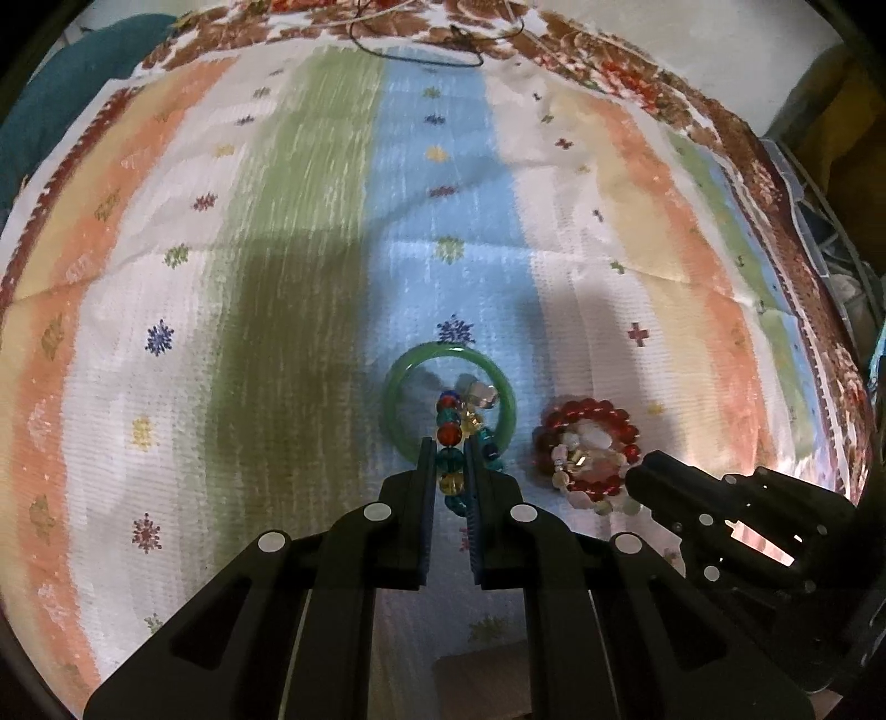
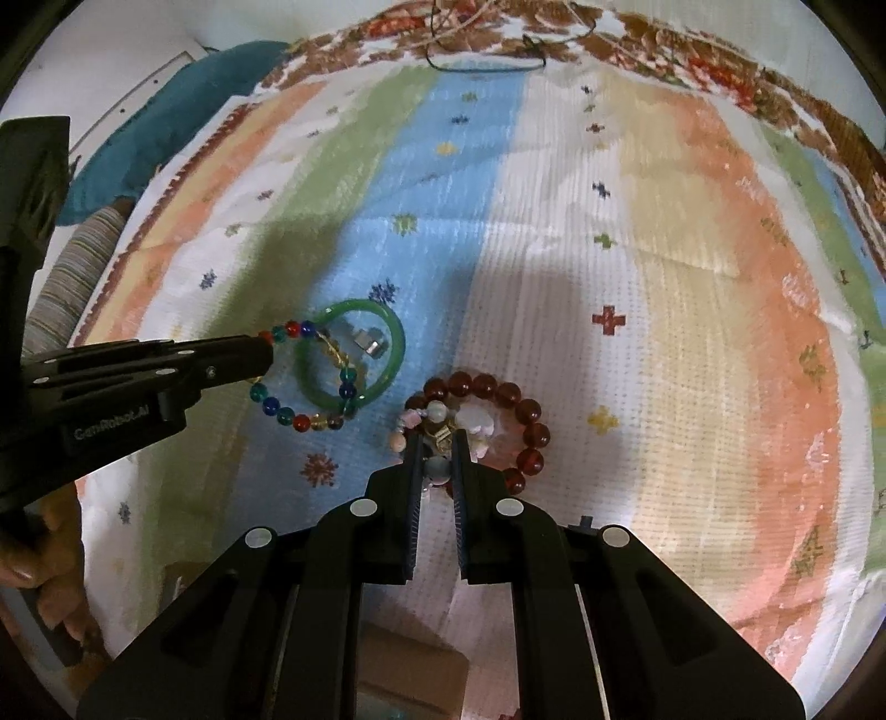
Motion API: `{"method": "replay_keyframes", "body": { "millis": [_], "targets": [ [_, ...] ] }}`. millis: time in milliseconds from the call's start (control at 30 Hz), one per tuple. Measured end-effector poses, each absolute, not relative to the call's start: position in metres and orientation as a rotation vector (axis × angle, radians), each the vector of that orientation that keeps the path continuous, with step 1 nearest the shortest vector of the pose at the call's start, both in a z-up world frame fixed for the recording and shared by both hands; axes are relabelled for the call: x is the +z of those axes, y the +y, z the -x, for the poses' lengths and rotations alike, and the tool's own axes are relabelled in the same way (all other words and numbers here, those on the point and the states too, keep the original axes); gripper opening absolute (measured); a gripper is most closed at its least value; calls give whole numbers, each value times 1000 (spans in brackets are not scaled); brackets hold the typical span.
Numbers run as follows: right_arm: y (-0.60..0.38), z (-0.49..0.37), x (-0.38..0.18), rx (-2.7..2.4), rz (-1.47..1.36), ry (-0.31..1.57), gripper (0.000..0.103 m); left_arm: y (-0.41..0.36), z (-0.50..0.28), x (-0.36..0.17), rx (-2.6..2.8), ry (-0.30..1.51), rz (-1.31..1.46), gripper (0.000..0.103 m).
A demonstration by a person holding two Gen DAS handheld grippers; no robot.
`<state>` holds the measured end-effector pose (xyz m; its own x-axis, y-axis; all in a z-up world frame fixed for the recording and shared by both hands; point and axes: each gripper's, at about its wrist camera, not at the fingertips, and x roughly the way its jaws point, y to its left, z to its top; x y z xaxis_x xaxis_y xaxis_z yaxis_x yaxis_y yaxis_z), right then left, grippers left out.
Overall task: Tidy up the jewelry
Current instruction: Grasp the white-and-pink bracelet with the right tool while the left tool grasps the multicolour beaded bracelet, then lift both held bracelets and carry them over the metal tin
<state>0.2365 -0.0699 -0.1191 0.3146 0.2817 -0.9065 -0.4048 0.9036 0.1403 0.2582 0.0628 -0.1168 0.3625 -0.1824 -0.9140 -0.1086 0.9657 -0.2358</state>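
A green bangle (image 1: 396, 390) (image 2: 394, 332) lies on the striped cloth (image 1: 310, 232). A multicoloured bead bracelet (image 1: 448, 432) (image 2: 293, 415) lies across it. My left gripper (image 1: 448, 443) (image 2: 268, 346) is shut on that bracelet's beads. A silver ring (image 2: 370, 340) sits inside the bangle. To the right lies a dark red bead bracelet (image 1: 603, 412) (image 2: 531, 412) with a pale pink and white bead bracelet (image 1: 587, 448) (image 2: 437, 412) inside it. My right gripper (image 2: 437, 440) (image 1: 631, 471) is shut on the pale bracelet's beads.
A thin dark cord necklace (image 1: 421, 52) (image 2: 487, 63) lies at the far edge of the cloth. A teal cushion (image 2: 166, 122) sits beyond the far left. A hand (image 2: 39, 576) holds the left gripper's handle.
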Motion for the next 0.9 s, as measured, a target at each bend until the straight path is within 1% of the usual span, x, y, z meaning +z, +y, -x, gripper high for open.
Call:
{"method": "replay_keyframes", "body": {
  "millis": [233,900],
  "targets": [
    [-76,-230,-105,445,126,1128,11,59,-250,-99,-61,1167,250,9],
    [-83,-210,-84,442,131,1075,11,48,-230,-77,-74,1118,207,9]
  ]
}}
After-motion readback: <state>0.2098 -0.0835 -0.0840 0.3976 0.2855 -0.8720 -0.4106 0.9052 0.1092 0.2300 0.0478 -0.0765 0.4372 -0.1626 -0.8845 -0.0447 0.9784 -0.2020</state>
